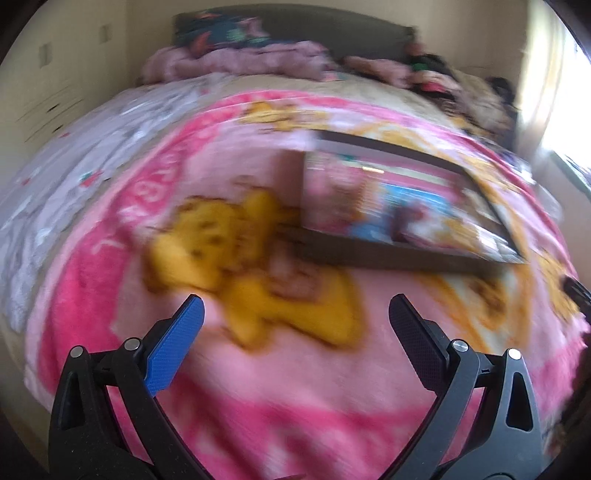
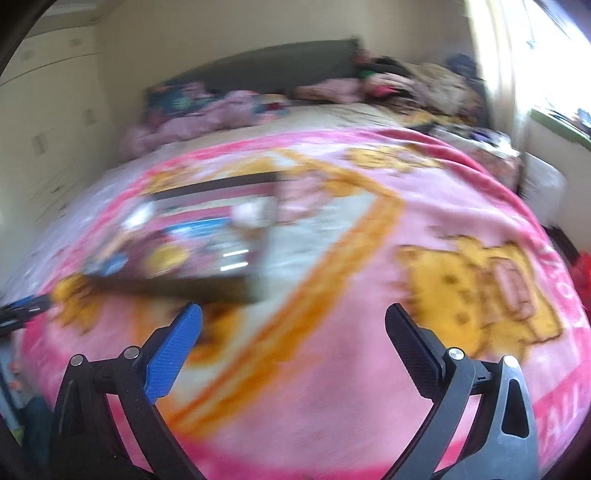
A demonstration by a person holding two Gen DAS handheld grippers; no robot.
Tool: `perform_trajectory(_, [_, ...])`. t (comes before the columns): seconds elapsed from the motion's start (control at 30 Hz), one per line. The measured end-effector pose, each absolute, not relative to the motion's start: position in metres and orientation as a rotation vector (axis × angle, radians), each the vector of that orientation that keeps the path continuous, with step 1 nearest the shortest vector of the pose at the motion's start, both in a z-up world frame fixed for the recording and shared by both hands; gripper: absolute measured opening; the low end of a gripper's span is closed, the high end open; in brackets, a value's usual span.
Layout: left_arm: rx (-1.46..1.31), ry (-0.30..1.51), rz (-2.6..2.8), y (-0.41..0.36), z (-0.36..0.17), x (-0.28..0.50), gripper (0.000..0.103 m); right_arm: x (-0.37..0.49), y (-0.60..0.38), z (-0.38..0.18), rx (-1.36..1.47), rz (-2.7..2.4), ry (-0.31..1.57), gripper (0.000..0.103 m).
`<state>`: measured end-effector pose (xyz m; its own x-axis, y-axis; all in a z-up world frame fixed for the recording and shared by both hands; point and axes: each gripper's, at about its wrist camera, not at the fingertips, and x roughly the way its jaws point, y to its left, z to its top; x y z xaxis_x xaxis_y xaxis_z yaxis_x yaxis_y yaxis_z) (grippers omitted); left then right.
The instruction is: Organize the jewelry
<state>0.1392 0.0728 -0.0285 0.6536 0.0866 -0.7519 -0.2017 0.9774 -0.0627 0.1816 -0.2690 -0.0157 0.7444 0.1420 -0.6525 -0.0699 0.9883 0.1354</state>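
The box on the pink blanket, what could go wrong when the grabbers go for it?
1. Both views are blurry, so aiming could be off, and the left gripper or right gripper might bump the box instead of gripping it.
2. The box sits on a soft blanket, so a push might tip or slide it.
3. What is inside the box is too blurred to tell; small pieces could spill into the fluffy blanket.

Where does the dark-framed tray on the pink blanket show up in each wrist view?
Left wrist view: the tray lies right of centre, beyond the open left tool.
Right wrist view: the tray lies left of centre, just beyond the open right tool.
Shared landmark: the dark headboard at the far end of the bed.
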Motion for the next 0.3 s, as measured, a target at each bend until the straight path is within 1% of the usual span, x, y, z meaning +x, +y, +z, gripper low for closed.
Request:
perform_trajectory(0.17, [-0.166, 0.854, 0.435, 0.161, -0.043, 0.187, 0.092, 0.264, -0.351, -0.046, 0.065, -0.163, 0.753, 0.097])
perform_trajectory(0.3, [-0.229, 0.854, 0.507, 0.224, -0.061, 0.221, 0.092, 0.322, -0.398, -0.075, 0.127, -0.267, 0.836, 0.097])
